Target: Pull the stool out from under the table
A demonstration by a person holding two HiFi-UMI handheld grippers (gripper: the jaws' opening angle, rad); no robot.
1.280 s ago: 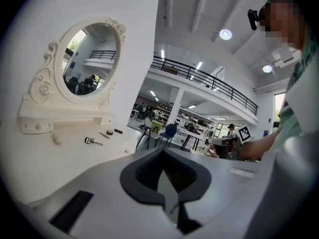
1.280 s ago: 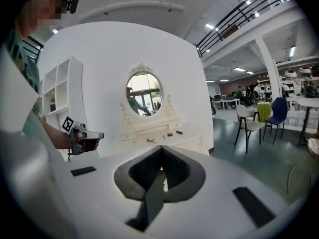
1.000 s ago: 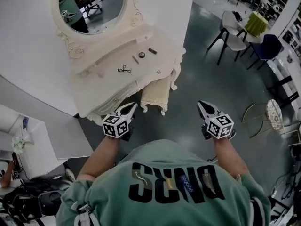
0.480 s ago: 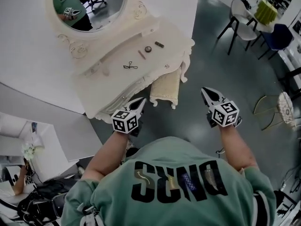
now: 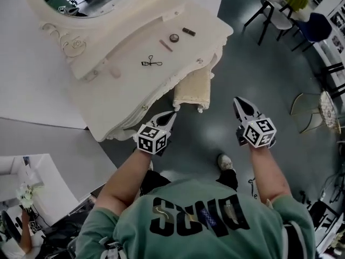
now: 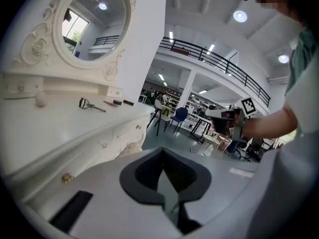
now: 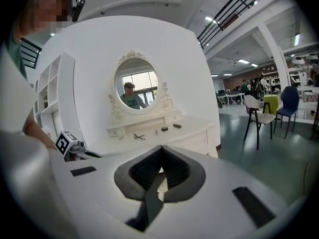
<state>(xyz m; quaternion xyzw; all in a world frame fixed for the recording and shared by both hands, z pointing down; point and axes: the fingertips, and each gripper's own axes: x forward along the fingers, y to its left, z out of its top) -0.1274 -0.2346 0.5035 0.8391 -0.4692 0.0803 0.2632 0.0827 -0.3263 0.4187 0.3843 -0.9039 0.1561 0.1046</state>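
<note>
From the head view, the stool (image 5: 192,89) stands tucked under the dressing table (image 5: 124,85), at that table's right end; only its cream near side and carved feet show beyond the table's edge. The left gripper (image 5: 169,115) hovers just off the table's front edge, near the stool's left corner, touching nothing; the right gripper (image 5: 239,101) hangs over bare floor, to the right of the table and clear of the stool. An eyelash curler (image 5: 151,62) and small items lie on the table top.

In the left gripper view the jaws are pressed together with nothing between them; the table's drawer front fills the left side, and whether the carved edge ahead is stool or table I cannot tell.

In the right gripper view the jaws likewise meet, empty, aimed at the table from a little way off.

The step in hand looks like the approach; to do it well, both pairs of jaws should spread before arriving, come low to the stool's near rim on either side, close firmly, then draw straight away from the table so the legs clear its apron.
</note>
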